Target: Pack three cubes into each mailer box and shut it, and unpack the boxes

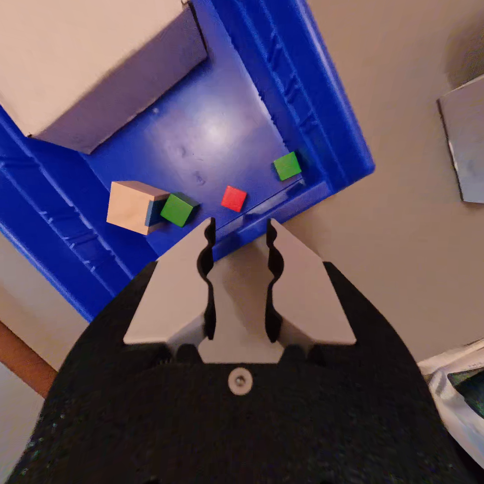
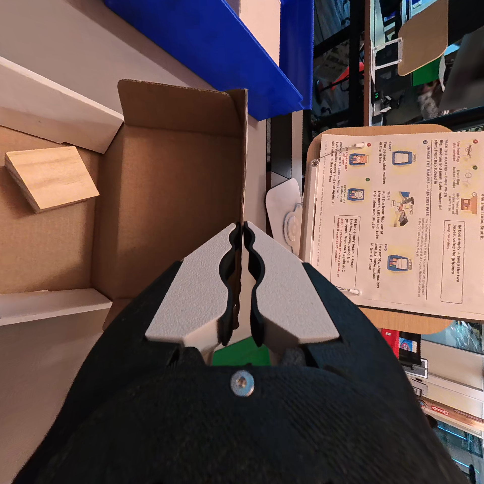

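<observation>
While the left tool hangs over the near rim of a deep blue plastic bin, its two grey fingers stand apart with nothing between them. Inside the bin, a closed white cardboard mailer box fills the far left part. On the bin floor near the tool lie several cubes: a large pale wooden cube at the left, a green cube just beside it and overlapping it in this view, with a sliver of a blue block showing between them. A small red cube lies apart to the right, and a second small green cube sits close to the bin's right wall. Beyond the bin, the pale surface carries a flat grey sheet at the right edge.

From the right wrist view, the right tool is closed on the thin edge of a brown cardboard flap of an open mailer box, the flap standing upright and seen edge-on between the fingertips. The open mailer box spreads to the left, white outside and brown inside, and one pale wooden cube lies tilted on its floor, well apart from the held flap. A blue bin shows behind the box. To the right stands a clipboard with a printed instruction sheet, and cluttered shelves lie farther off.
</observation>
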`<state>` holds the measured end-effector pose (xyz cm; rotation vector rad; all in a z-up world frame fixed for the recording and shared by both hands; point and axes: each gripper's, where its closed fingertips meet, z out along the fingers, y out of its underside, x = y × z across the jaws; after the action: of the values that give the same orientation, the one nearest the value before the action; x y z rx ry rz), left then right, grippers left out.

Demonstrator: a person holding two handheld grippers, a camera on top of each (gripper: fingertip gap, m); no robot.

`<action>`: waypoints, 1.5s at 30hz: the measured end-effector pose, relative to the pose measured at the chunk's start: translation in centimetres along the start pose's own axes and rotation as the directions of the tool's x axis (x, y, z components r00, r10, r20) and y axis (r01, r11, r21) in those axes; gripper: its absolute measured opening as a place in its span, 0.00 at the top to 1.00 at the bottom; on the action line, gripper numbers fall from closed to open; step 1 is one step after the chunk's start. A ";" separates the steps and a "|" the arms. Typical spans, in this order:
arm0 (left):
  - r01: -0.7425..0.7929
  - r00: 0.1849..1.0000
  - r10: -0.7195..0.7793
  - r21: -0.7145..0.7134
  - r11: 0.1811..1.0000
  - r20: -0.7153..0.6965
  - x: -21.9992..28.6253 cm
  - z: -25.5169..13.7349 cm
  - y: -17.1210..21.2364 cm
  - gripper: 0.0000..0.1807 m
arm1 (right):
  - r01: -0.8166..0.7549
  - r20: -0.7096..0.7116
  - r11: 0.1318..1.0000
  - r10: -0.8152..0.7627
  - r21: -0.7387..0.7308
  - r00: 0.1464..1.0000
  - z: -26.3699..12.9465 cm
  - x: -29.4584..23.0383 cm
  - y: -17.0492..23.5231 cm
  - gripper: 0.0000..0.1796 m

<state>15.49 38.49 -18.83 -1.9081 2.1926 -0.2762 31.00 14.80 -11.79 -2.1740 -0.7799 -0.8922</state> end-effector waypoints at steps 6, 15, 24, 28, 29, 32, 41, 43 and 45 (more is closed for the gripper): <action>0.210 0.966 -0.225 -0.120 0.970 -0.127 -0.1 3.3 -0.7 0.73 | 0.005 -0.004 1.000 -0.005 -0.005 1.000 -0.2 0.0 -0.1 1.00; 0.413 0.871 -0.472 -0.315 0.855 -0.138 -0.3 4.3 0.9 0.71 | 0.009 0.003 1.000 -0.009 -0.015 1.000 -0.2 -0.1 0.1 1.00; 0.462 0.840 -0.533 -0.384 0.799 -0.098 0.6 5.5 1.2 0.78 | 0.029 0.001 0.999 -0.029 -0.020 1.000 -0.2 -0.1 -0.2 1.00; 0.458 0.854 -0.516 -0.371 0.808 -0.068 0.1 5.8 0.8 0.86 | 0.021 0.000 1.000 -0.021 -0.008 1.000 -0.5 -0.1 -0.3 1.00; 0.433 0.868 -0.489 -0.351 0.831 -0.087 0.1 5.5 0.3 0.86 | 0.021 -0.001 1.000 -0.021 -0.005 1.000 -0.6 -0.1 -0.3 1.00; 0.311 0.926 -0.358 -0.301 0.902 -0.117 0.1 4.0 -0.9 0.86 | 0.021 0.000 1.000 -0.021 -0.004 1.000 -0.6 -0.1 -0.3 1.00; -0.004 0.962 -0.002 -0.018 1.000 -0.274 6.0 -5.8 -5.0 0.86 | 0.022 -0.001 1.000 -0.022 -0.007 1.000 -0.5 -0.1 -0.3 1.00; -0.099 0.934 0.105 0.036 0.994 -0.341 10.1 -7.3 -4.8 0.86 | 0.019 -0.004 1.000 -0.019 -0.001 1.000 -0.5 0.0 -0.3 1.00; -0.196 0.907 0.217 0.094 0.976 -0.362 14.5 -7.5 -4.5 0.86 | 0.019 -0.006 1.000 -0.019 0.007 1.000 -0.5 0.1 -0.4 1.00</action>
<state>15.67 23.53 -11.04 -1.6837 2.5690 -0.7025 30.55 14.70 -11.27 -2.1608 -0.8003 -0.9035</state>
